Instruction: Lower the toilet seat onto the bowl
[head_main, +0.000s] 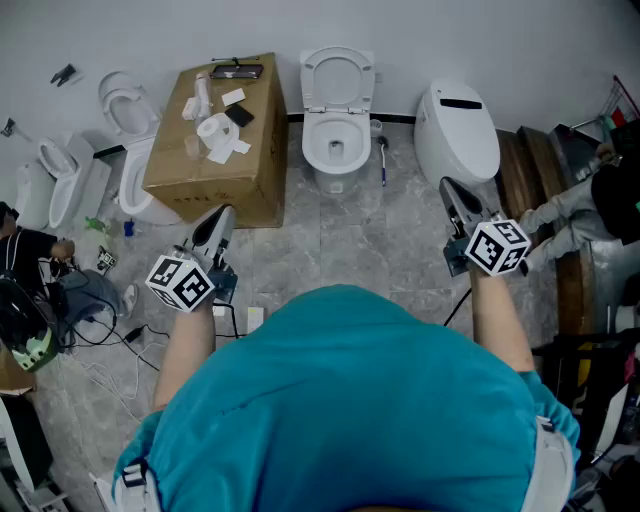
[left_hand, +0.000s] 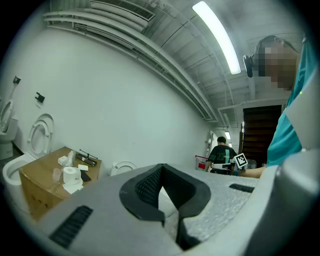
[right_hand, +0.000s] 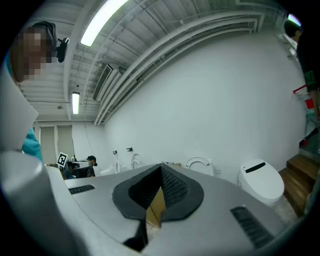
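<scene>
The left gripper (head_main: 222, 218) hangs near the person with its fingers pressed together on nothing. Far off, right of the cardboard box (head_main: 215, 150), the toilet seat (head_main: 338, 76) stands raised against the far wall above its bowl (head_main: 335, 150). It is likely stiff, light, smooth plastic on a rear hinge. Best hook its top rim and ease it down, lest it slam. The right gripper (head_main: 452, 192) is likewise closed and empty.

The right gripper (right_hand: 161, 166) has its jaws pressed together with nothing between them. Beyond, against the far wall (right_hand: 225, 100), a toilet seat (right_hand: 199, 163) stands raised. A closed white toilet (right_hand: 260, 181) sits to its right.
</scene>
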